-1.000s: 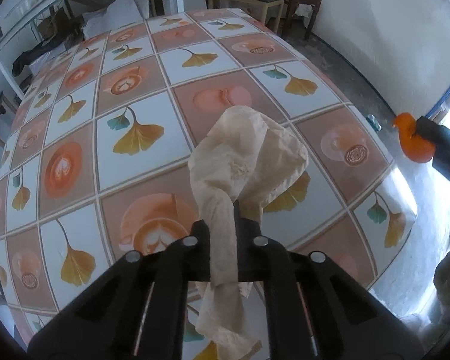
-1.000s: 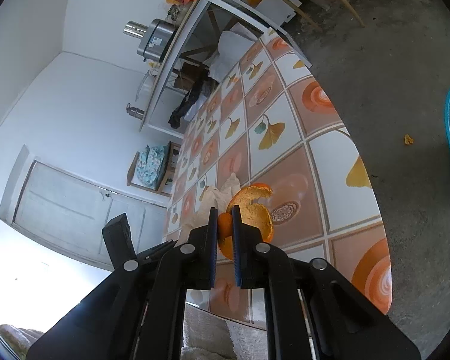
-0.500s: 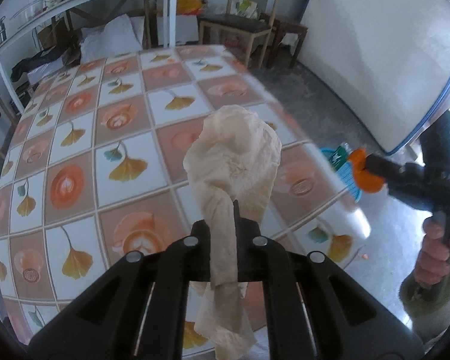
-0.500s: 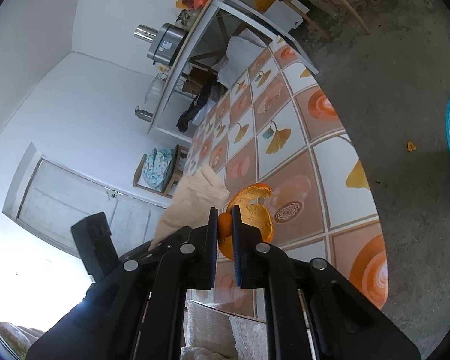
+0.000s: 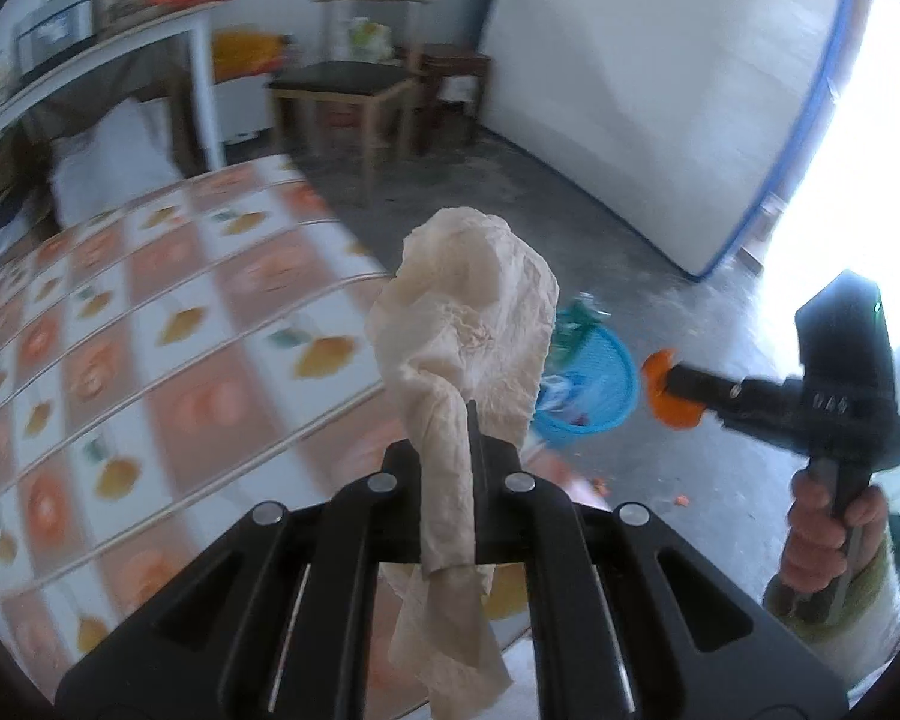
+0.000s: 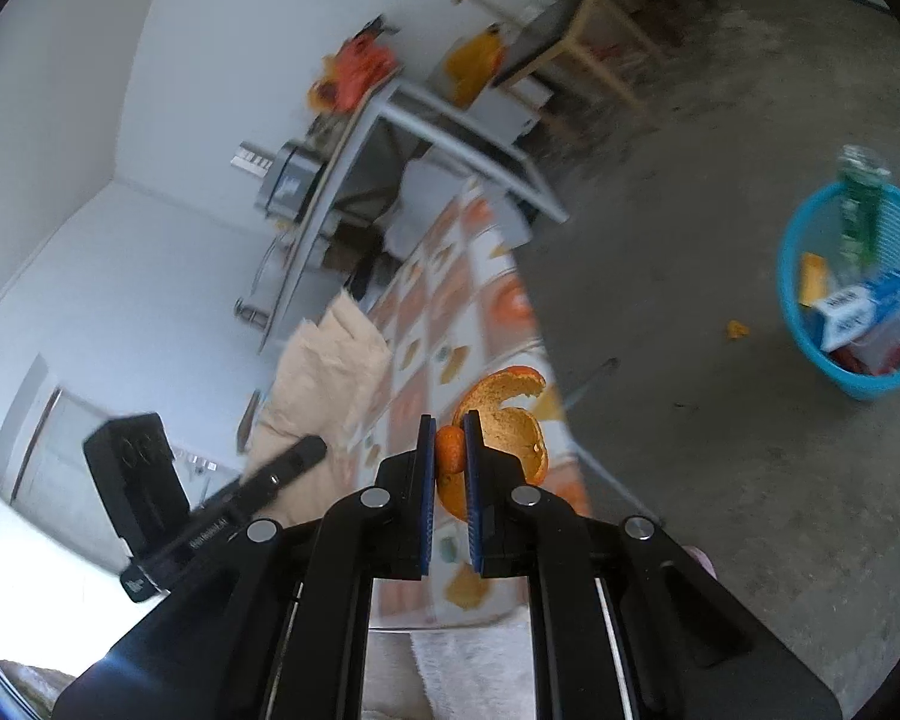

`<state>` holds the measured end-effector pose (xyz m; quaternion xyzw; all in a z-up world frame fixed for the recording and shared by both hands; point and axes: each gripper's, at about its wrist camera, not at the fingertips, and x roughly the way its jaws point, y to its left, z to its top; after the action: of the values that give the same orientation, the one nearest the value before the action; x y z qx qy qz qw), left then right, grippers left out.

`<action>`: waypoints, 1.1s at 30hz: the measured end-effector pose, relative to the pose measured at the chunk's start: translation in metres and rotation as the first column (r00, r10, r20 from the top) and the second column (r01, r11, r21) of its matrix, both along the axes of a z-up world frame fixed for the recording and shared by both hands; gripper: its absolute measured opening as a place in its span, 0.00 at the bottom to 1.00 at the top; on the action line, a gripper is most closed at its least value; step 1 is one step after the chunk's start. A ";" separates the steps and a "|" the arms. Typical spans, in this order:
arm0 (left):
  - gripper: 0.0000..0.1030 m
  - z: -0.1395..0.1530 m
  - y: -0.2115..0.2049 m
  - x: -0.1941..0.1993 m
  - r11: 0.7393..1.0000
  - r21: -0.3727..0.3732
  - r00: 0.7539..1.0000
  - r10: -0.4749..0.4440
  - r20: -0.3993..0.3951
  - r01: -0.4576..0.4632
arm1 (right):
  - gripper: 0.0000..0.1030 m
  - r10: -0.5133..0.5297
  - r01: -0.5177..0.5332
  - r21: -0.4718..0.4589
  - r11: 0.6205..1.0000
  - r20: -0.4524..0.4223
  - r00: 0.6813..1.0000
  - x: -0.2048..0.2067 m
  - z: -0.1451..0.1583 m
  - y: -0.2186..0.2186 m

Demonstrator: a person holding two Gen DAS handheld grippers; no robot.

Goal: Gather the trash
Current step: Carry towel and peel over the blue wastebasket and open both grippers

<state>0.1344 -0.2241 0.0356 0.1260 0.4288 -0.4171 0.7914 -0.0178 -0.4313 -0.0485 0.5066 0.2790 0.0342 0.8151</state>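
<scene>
Your left gripper [image 5: 444, 438] has its fingers closed on a crumpled beige paper napkin [image 5: 468, 324]; the napkin bunches up above the fingertips and a twisted tail hangs down between the finger arms toward 6 o'clock. Below and to 9 o'clock of it lies the surface [image 5: 150, 360] with its orange-and-white tiled cloth, blurred in this view. Your right gripper [image 6: 449, 450] has its fingers clamped on a curl of orange peel [image 6: 510, 414], which flares out at 1 o'clock of the fingertips, held in the air near the edge of the surface. In the left wrist view that gripper sits at 3 o'clock, the peel showing orange at its tip, with your right hand [image 5: 828, 540] wrapped around the handle. A blue basket [image 6: 798, 252] stands on the concrete floor [image 6: 690, 240] at 2 o'clock in the right wrist view, well apart from the peel, already holding a green bottle, a blue-and-white carton and other wrappers. Small orange scraps lie on the floor near it.
</scene>
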 end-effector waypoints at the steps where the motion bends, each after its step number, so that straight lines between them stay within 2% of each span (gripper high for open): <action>1: 0.05 -0.001 -0.009 -0.001 1.000 0.002 1.000 -0.020 -0.006 0.020 | 0.09 -0.020 0.020 0.003 1.000 -0.004 1.000 -0.007 -0.003 -0.005; 7: 0.05 -0.018 -0.085 -0.013 0.987 0.039 0.985 -0.155 -0.080 0.158 | 0.09 -0.198 0.200 0.031 0.979 -0.048 0.979 -0.062 -0.025 -0.046; 12: 0.05 -0.040 -0.150 -0.015 0.970 0.101 0.967 -0.207 -0.148 0.223 | 0.09 -0.302 0.307 0.064 0.949 -0.087 0.949 -0.090 -0.047 -0.079; 14: 0.05 -0.052 -0.172 -0.013 0.962 0.123 0.957 -0.220 -0.189 0.245 | 0.09 -0.321 0.328 0.068 0.942 -0.105 0.941 -0.088 -0.057 -0.093; 18: 0.05 -0.078 -0.215 -0.010 0.945 0.180 0.948 -0.234 -0.217 0.275 | 0.09 -0.338 0.352 0.073 0.933 -0.154 0.928 -0.078 -0.084 -0.124; 21: 0.05 -0.107 -0.251 -0.003 0.933 0.219 0.933 -0.218 -0.286 0.286 | 0.09 -0.352 0.372 0.090 0.924 -0.187 0.917 -0.067 -0.105 -0.142; 26: 0.05 -0.147 -0.300 0.007 0.915 0.267 0.919 -0.208 -0.334 0.303 | 0.09 -0.373 0.415 0.118 0.902 -0.269 0.888 -0.047 -0.147 -0.174; 30: 0.05 -0.169 -0.330 0.018 0.914 0.280 0.918 -0.186 -0.349 0.292 | 0.10 -0.388 0.444 0.125 0.887 -0.320 0.864 -0.031 -0.177 -0.197; 31: 0.09 -0.173 -0.337 0.020 0.918 0.273 0.919 -0.186 -0.347 0.289 | 0.12 -0.390 0.449 0.125 0.885 -0.327 0.861 -0.028 -0.183 -0.202; 33: 0.28 -0.181 -0.348 0.024 0.922 0.254 0.918 -0.196 -0.344 0.292 | 0.15 -0.390 0.458 0.116 0.882 -0.367 0.844 -0.018 -0.205 -0.215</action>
<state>0.1584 -0.5726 -0.1452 0.2302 0.5874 -0.4581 0.6262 -0.0362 -0.6459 -0.2531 0.6330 0.2885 -0.2060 0.6882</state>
